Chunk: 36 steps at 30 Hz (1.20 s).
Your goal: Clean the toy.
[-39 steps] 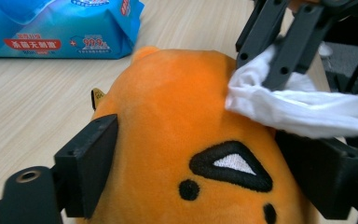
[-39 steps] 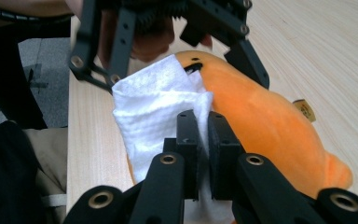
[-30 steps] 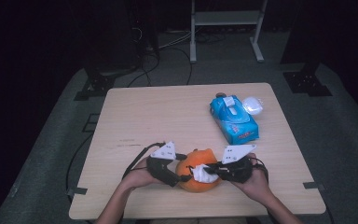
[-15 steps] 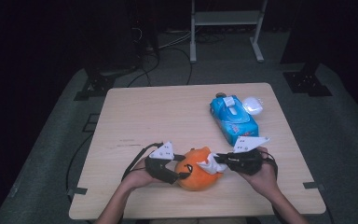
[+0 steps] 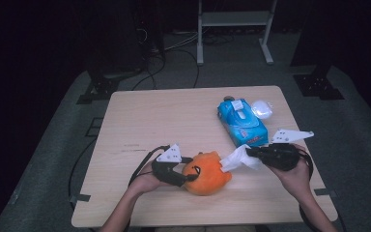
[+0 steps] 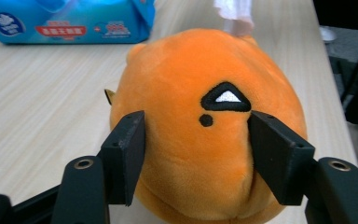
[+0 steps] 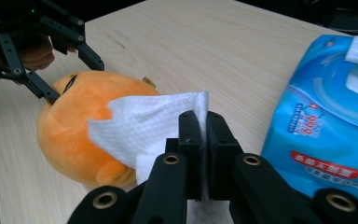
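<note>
— At the near edge of the table (image 5: 174, 121), what is the left tool (image 5: 186, 175) doing?

— It has the orange plush toy (image 5: 206, 173) between its black jaws. They have just been closing, and from the left tool's own camera the pads press into the plush (image 6: 205, 130) on both sides, below the little black triangle stitched on it. The toy sits on the wood, close to the person's edge, roughly in the middle.

— And the right tool (image 5: 251, 153)?

— Its jaws are pinched tight on a white wipe (image 5: 239, 158). In the right gripper view the sheet (image 7: 144, 128) fans out from the pads toward the toy, with its free edge lying over the orange fabric (image 7: 74, 135). The right hand (image 5: 294, 174) holds that tool just right of the toy.

— What else is on the table?

— A blue pack of wipes (image 5: 243, 123) lies just beyond the right tool, its flap lid up. Beside it, farther right, is a small white rounded thing (image 5: 262, 108); I cannot tell what it is.

— Does the pack touch the toy?

— No, they lie apart, with bare wood between.
</note>
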{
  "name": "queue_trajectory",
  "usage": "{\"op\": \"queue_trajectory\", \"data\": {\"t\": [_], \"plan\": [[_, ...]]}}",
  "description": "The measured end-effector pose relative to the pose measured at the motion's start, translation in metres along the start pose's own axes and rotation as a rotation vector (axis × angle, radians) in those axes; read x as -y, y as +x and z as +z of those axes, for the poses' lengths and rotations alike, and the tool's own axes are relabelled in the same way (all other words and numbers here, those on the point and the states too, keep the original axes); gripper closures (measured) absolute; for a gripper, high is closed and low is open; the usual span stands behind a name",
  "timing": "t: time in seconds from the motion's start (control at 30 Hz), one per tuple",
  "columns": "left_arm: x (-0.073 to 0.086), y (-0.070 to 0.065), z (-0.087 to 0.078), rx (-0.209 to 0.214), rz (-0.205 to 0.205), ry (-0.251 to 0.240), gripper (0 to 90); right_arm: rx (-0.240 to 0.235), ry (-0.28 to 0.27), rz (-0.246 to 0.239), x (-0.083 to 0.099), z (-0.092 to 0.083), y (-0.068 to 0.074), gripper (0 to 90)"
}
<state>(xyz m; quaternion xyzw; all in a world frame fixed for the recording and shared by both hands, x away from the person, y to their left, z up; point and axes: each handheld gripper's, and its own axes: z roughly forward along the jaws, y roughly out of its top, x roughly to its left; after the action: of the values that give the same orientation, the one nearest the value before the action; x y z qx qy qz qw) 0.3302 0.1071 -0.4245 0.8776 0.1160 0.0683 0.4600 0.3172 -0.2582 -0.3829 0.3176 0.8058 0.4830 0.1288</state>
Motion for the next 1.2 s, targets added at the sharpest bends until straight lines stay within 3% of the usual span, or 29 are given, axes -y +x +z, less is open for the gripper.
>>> {"op": "queue_trajectory", "data": {"t": [0.07,0.17,0.33,0.47,0.6,0.73,0.87,0.93,1.0,1.2], "plan": [[-0.001,0.0,0.001,-0.011,0.006,-0.002,38.7,-0.014,-0.002,0.002,0.0,0.001,0.004,85.7],[-0.001,0.001,0.002,-0.016,-0.001,-0.002,38.3,-0.079,0.014,-0.018,0.0,0.016,0.018,85.7],[0.0,0.002,0.002,-0.018,-0.005,-0.004,37.5,-0.183,0.067,-0.073,0.006,0.042,0.046,85.6],[0.001,0.002,0.002,-0.019,-0.004,-0.007,36.5,-0.228,0.097,-0.122,0.012,0.051,0.058,85.1],[-0.001,0.001,0.002,-0.018,-0.018,0.001,33.3,-0.23,0.111,-0.14,0.016,0.055,0.061,84.7],[-0.011,-0.002,-0.011,-0.011,-0.066,0.006,20.0,-0.241,0.132,-0.105,0.023,0.063,0.059,85.0],[-0.013,-0.007,-0.017,0.036,-0.071,0.004,19.9,-0.243,0.125,-0.089,0.024,0.064,0.057,85.1],[-0.012,-0.011,-0.011,0.049,-0.053,0.065,21.2,-0.248,0.125,-0.081,0.024,0.064,0.057,85.2],[-0.008,-0.013,-0.002,0.017,-0.032,0.121,21.9,-0.249,0.123,-0.079,0.024,0.064,0.057,85.2],[-0.002,-0.004,-0.001,-0.003,-0.051,0.088,25.7,-0.268,0.124,-0.055,0.025,0.065,0.056,85.3]]}}
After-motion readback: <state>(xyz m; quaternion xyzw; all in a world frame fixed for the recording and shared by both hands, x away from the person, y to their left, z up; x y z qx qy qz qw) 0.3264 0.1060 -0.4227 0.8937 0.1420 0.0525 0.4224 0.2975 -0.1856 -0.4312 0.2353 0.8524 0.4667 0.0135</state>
